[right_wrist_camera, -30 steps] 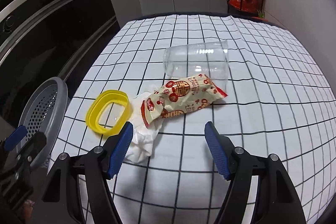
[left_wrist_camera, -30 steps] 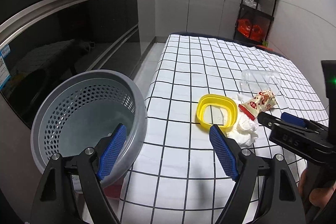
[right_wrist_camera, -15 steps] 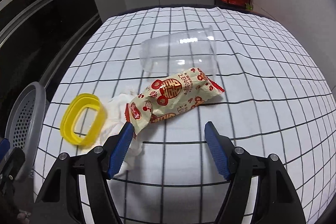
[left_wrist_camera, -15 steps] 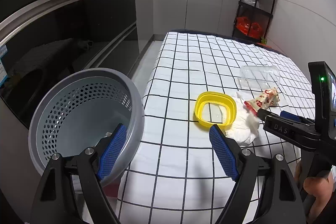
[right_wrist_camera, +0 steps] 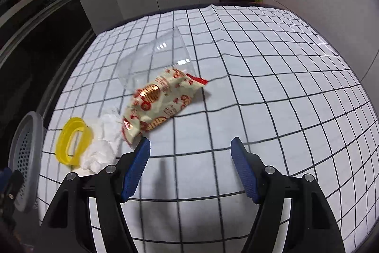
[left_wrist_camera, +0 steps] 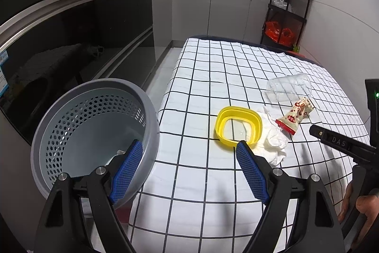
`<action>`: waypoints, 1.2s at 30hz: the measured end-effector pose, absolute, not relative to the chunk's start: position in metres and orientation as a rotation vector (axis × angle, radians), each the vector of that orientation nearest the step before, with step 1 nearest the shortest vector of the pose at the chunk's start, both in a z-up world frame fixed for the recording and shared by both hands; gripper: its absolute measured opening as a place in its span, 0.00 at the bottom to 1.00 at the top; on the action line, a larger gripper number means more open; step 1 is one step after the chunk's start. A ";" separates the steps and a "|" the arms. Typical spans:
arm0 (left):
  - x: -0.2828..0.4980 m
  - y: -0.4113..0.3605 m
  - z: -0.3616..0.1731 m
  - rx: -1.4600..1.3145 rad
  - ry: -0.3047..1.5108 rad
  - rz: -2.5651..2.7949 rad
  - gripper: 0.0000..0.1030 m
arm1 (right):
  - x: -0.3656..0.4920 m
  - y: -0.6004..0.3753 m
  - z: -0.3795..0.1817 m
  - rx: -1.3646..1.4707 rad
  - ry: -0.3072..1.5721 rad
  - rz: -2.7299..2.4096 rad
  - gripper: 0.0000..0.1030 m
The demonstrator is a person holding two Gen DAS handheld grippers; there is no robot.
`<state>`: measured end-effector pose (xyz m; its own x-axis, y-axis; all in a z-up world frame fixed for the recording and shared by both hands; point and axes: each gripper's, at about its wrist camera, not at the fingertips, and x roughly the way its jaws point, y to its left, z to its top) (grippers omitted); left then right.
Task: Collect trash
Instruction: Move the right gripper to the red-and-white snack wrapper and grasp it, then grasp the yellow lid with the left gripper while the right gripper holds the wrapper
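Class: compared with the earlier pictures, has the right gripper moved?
Yes. In the right wrist view the right gripper has shifted rightward past the snack packet, which now lies left of its fingers.

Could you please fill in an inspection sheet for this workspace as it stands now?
Surface: checked cloth covers the table.
Job's things: wrapper, tissue, clear cup on its side, yellow lid; grey bin at the table's edge.
Clutter: nothing seen.
Grippers: left hand-held gripper open, one finger inside the bin; right hand-held gripper open, empty, near the wrapper.
Cables: nothing seen.
Surroundings: oven, cabinets, rack.
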<state>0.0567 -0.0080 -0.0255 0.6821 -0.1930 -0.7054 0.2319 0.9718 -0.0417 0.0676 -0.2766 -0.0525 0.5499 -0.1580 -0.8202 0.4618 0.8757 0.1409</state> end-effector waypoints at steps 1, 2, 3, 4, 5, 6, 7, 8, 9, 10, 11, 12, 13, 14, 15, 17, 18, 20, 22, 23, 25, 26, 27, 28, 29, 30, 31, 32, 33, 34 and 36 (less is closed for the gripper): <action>0.057 -0.008 -0.025 0.054 0.783 -0.238 0.77 | 0.072 -0.275 -0.051 0.367 0.917 -0.371 0.66; 0.057 -0.008 -0.025 0.055 0.782 -0.237 0.77 | 0.074 -0.271 -0.049 0.369 0.914 -0.369 0.66; 0.057 -0.008 -0.026 0.055 0.783 -0.236 0.77 | 0.079 -0.268 -0.047 0.373 0.910 -0.370 0.66; 0.057 -0.008 -0.026 0.054 0.784 -0.236 0.77 | 0.083 -0.267 -0.046 0.381 0.908 -0.371 0.66; 0.058 -0.007 -0.025 0.052 0.784 -0.235 0.77 | 0.086 -0.266 -0.046 0.392 0.907 -0.371 0.66; 0.058 -0.007 -0.025 0.050 0.785 -0.233 0.77 | 0.090 -0.264 -0.047 0.410 0.908 -0.371 0.66; 0.058 -0.006 -0.026 0.049 0.785 -0.232 0.77 | 0.094 -0.261 -0.049 0.420 0.911 -0.380 0.66; 0.058 -0.005 -0.026 0.048 0.786 -0.231 0.77 | 0.098 -0.259 -0.050 0.421 0.917 -0.402 0.66; 0.059 -0.005 -0.026 0.046 0.787 -0.230 0.77 | 0.103 -0.258 -0.052 0.424 0.923 -0.433 0.67; 0.059 -0.004 -0.026 0.046 0.788 -0.230 0.77 | 0.105 -0.258 -0.054 0.439 0.922 -0.446 0.68; 0.059 -0.004 -0.026 0.046 0.788 -0.230 0.77 | 0.108 -0.258 -0.055 0.455 0.920 -0.454 0.68; 0.059 -0.004 -0.026 0.046 0.788 -0.232 0.77 | 0.111 -0.257 -0.056 0.461 0.921 -0.467 0.68; 0.059 -0.004 -0.026 0.046 0.786 -0.232 0.77 | 0.114 -0.257 -0.057 0.456 0.921 -0.483 0.68; 0.059 -0.004 -0.026 0.048 0.785 -0.232 0.77 | 0.117 -0.256 -0.058 0.446 0.924 -0.502 0.69; 0.059 -0.004 -0.026 0.048 0.784 -0.232 0.77 | 0.120 -0.255 -0.060 0.435 0.934 -0.521 0.69; 0.059 -0.004 -0.026 0.047 0.785 -0.233 0.77 | 0.125 -0.255 -0.066 0.431 0.955 -0.533 0.69; 0.059 -0.004 -0.026 0.045 0.787 -0.234 0.77 | 0.127 -0.256 -0.069 0.430 0.962 -0.537 0.69; 0.059 -0.004 -0.026 0.044 0.788 -0.235 0.77 | 0.127 -0.258 -0.072 0.433 0.957 -0.525 0.69; 0.058 -0.004 -0.026 0.046 0.787 -0.237 0.77 | 0.127 -0.257 -0.075 0.423 0.961 -0.499 0.54; 0.058 -0.005 -0.026 0.048 0.787 -0.237 0.77 | 0.126 -0.257 -0.076 0.419 0.970 -0.483 0.40; 0.058 -0.005 -0.027 0.049 0.790 -0.239 0.77 | 0.124 -0.256 -0.075 0.407 0.967 -0.456 0.34; 0.059 -0.006 -0.027 0.049 0.793 -0.241 0.77 | 0.122 -0.256 -0.074 0.403 0.968 -0.446 0.34; 0.059 -0.007 -0.028 0.051 0.794 -0.242 0.77 | 0.119 -0.257 -0.073 0.401 0.969 -0.430 0.33; 0.060 -0.009 -0.028 0.055 0.794 -0.242 0.77 | 0.116 -0.257 -0.072 0.398 0.973 -0.414 0.31; 0.060 -0.010 -0.029 0.059 0.794 -0.243 0.77 | 0.114 -0.258 -0.070 0.391 0.978 -0.401 0.30; 0.060 -0.011 -0.029 0.062 0.795 -0.246 0.77 | 0.108 -0.259 -0.068 0.380 0.980 -0.389 0.30; 0.060 -0.013 -0.030 0.064 0.796 -0.249 0.77 | 0.103 -0.262 -0.066 0.372 0.983 -0.374 0.28; 0.061 -0.014 -0.030 0.065 0.798 -0.253 0.77 | 0.097 -0.264 -0.064 0.366 0.987 -0.359 0.27; 0.061 -0.016 -0.031 0.064 0.802 -0.261 0.77 | 0.091 -0.267 -0.062 0.365 0.990 -0.345 0.27; 0.061 -0.018 -0.032 0.062 0.807 -0.269 0.77 | 0.085 -0.271 -0.061 0.367 0.992 -0.330 0.27; 0.062 -0.022 -0.034 0.060 0.816 -0.286 0.77 | 0.069 -0.279 -0.055 0.373 0.990 -0.312 0.27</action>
